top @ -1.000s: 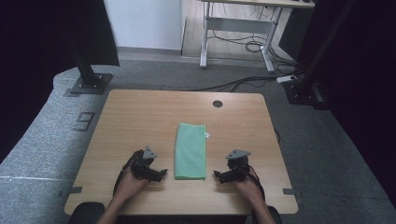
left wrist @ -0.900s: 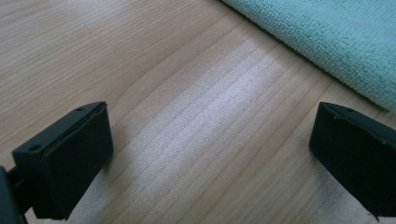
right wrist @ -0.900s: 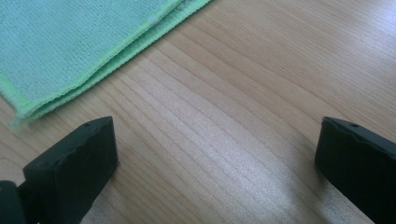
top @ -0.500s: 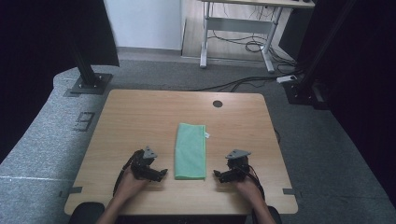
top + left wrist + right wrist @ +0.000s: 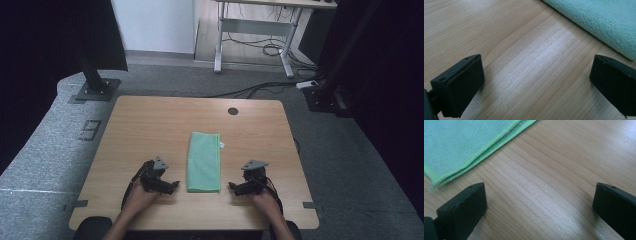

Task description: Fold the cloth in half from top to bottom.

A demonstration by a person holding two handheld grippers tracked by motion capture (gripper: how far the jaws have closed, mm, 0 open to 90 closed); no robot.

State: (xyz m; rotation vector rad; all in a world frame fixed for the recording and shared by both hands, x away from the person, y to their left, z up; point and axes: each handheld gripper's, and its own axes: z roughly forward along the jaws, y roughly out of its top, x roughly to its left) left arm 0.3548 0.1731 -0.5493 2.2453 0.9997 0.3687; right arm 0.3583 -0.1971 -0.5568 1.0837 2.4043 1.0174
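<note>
Flanking the folded green cloth [image 5: 204, 161], both grippers, left [image 5: 170, 187] and right [image 5: 235, 188], rest with jaws spread wide; each should pinch a near corner, catching every layer.

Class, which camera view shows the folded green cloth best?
The high view: the whole green cloth shows there, a long folded rectangle on the wooden table between both tools. The left gripper view catches just one edge and its weave; the right gripper view shows a corner with stacked folded layers.
</note>
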